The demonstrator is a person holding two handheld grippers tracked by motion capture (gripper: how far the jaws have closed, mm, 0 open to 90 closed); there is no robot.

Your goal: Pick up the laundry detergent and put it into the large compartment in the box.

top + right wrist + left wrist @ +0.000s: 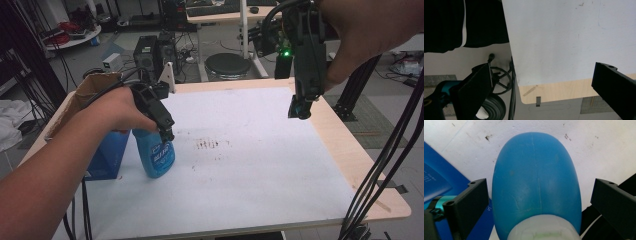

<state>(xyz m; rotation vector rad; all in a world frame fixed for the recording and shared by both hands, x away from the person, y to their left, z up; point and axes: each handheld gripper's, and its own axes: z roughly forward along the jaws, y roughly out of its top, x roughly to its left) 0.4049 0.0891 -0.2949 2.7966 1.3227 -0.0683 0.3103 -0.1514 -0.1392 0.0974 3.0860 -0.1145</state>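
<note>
Fingers of the left gripper stand spread on either side of the blue bottle, with a gap showing on each side, so nothing is clamped yet. That bottle stands upright on the white table, just beside a blue box at the left edge. Fingers of the right gripper are also apart and empty, hanging high over the far right of the table, so I judge the work barely begun: closing, lifting and any use of the bottle remain.
</note>
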